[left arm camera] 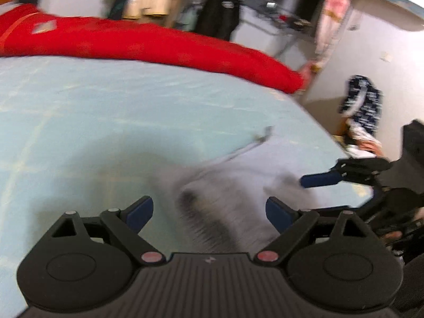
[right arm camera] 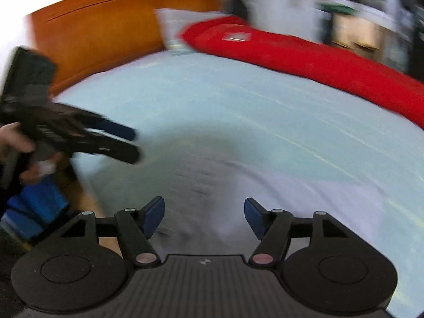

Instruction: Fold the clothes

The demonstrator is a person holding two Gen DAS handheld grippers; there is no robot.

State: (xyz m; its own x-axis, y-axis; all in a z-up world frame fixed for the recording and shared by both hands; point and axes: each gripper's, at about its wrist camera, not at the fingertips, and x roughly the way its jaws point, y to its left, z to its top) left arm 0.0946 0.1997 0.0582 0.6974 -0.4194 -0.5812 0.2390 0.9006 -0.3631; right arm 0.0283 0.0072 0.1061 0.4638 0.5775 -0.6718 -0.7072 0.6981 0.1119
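Both tongs spread wide, gripping nothing. Left tongs [left arm camera: 209, 212] low over a pale grey garment [left arm camera: 238, 185], blue pads [left arm camera: 140, 212] apart on either side of a dark blurred fold in the cloth; contact with the fabric impossible to judge through the blur. Right tongs [right arm camera: 204, 214] likewise spread over the same grey cloth [right arm camera: 238, 185], pads clear of each other, nothing between them.

Garment spread on the near part of a bed [left arm camera: 79, 111], over a light blue sheet [right arm camera: 212, 100], close to the bed's edge. Thin cord or strap [left arm camera: 249, 145] trailing from the garment across the sheet, a small dark tip at its far end.

Seen from the left wrist: right tongs at the right edge, one blue pad [left arm camera: 320, 179] just above the garment's far side. Seen from the right wrist: left tongs at the left, held in a hand [right arm camera: 16, 137], blue pad [right arm camera: 119, 129] and black finger pointing over the sheet.

Red quilt [left arm camera: 159, 45] bunched along the far side of the bed, well apart from the garment. Wooden headboard [right arm camera: 106, 26] behind, a pale pillow [right arm camera: 172, 29] against it, touching the quilt's end. Blue bundle [right arm camera: 37, 206] low at the left, beside the bed. Dark patterned item [left arm camera: 363, 100] on the floor beyond the bed's corner. Background blurred: hanging clothes, a cardboard box [right arm camera: 355, 37].
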